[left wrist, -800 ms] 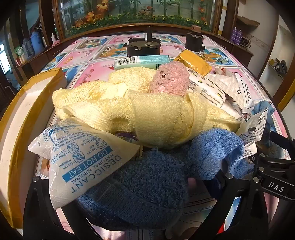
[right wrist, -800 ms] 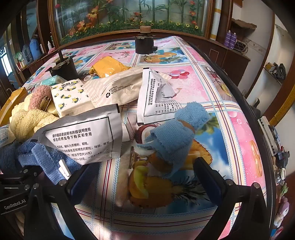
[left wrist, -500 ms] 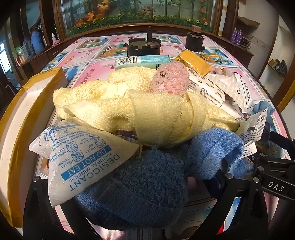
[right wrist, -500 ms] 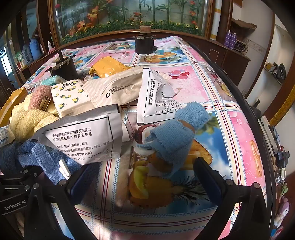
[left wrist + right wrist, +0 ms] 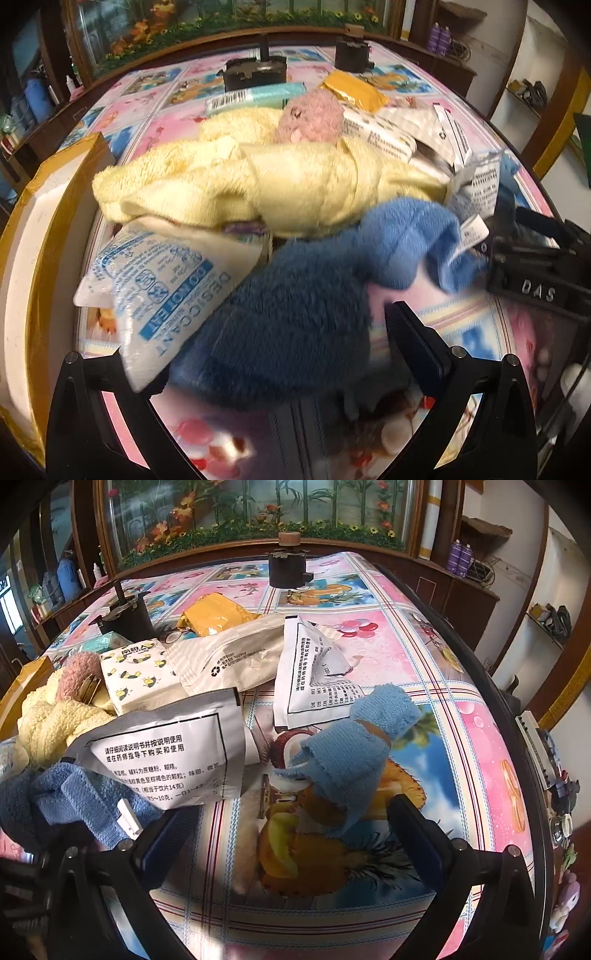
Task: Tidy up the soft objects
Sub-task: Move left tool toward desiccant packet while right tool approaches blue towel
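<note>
A dark blue towel (image 5: 288, 325) lies between the wide jaws of my left gripper (image 5: 269, 354), which is open; its right finger (image 5: 417, 343) stands clear of the cloth, and the left one is hidden behind a desiccant bag (image 5: 162, 291). Behind it lie a lighter blue towel (image 5: 406, 236), a yellow towel (image 5: 277, 184) and a pink plush (image 5: 314, 118). My right gripper (image 5: 291, 845) is open over the tablecloth. A small light blue cloth (image 5: 354, 753) sits crumpled just beyond its fingertips, untouched.
A white, yellow-taped box (image 5: 33, 240) stands at the left. A silver sachet (image 5: 166, 753), white sachet (image 5: 314, 675), bee-print tissue pack (image 5: 136, 672), cream mailer (image 5: 229, 657) and yellow packet (image 5: 214, 616) crowd mid-table. Two black stands (image 5: 288, 568) (image 5: 125, 616) sit farther back. The table edge (image 5: 495, 709) runs along the right.
The left wrist view is now blurred and the pile has slid up in the frame, so more tablecloth shows under the dark blue towel. The right wrist view is unchanged.
</note>
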A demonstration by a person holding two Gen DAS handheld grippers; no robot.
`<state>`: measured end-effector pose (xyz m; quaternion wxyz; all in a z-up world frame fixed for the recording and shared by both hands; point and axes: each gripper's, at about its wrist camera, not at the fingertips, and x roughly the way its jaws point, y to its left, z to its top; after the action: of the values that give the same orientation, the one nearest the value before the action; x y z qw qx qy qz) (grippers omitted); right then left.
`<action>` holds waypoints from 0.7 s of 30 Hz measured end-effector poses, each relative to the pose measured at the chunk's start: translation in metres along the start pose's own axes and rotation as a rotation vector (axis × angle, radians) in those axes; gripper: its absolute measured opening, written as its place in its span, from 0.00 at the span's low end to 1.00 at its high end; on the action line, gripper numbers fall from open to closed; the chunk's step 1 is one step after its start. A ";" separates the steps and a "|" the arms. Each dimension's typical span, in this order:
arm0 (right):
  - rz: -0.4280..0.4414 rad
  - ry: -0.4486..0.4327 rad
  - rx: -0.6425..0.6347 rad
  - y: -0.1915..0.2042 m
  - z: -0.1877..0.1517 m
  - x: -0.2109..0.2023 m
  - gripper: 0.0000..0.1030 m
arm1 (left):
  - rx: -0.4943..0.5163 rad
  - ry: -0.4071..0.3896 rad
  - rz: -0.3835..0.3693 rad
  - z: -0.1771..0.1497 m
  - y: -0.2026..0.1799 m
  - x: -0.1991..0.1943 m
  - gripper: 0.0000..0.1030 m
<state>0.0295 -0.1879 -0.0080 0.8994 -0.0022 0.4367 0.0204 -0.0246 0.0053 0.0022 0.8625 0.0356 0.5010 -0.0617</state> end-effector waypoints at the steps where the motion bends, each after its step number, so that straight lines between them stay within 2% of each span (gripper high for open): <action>1: -0.001 0.013 0.008 0.000 -0.002 0.000 1.00 | -0.006 0.016 0.005 -0.005 0.003 -0.003 1.00; 4: -0.017 0.051 0.025 0.000 -0.008 -0.008 1.00 | -0.018 -0.043 0.013 -0.021 0.009 -0.010 1.00; 7: -0.010 0.065 0.009 0.002 -0.013 -0.011 1.00 | -0.021 -0.042 0.034 -0.022 0.007 -0.011 1.00; 10: -0.002 0.066 -0.011 0.001 -0.015 -0.013 1.00 | -0.014 -0.035 0.015 -0.021 0.007 -0.010 0.99; 11: 0.001 0.063 -0.016 0.001 -0.016 -0.014 1.00 | -0.012 -0.049 0.004 -0.022 0.008 -0.013 0.95; 12: 0.003 0.063 -0.021 0.002 -0.017 -0.014 1.00 | -0.012 -0.078 -0.022 -0.025 0.009 -0.019 0.82; 13: 0.006 0.063 -0.025 0.002 -0.017 -0.015 1.00 | -0.016 -0.095 -0.048 -0.026 0.009 -0.026 0.80; 18: -0.008 0.065 -0.008 -0.003 -0.021 -0.020 1.00 | -0.029 -0.201 -0.108 -0.040 0.023 -0.071 0.80; 21: -0.013 0.005 0.057 -0.018 -0.024 -0.034 0.99 | -0.077 -0.225 -0.145 -0.050 0.040 -0.087 0.80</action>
<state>-0.0101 -0.2072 0.0034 0.8981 0.0208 0.4393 0.0019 -0.1051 0.0571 0.0532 0.9073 -0.0411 0.4042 -0.1081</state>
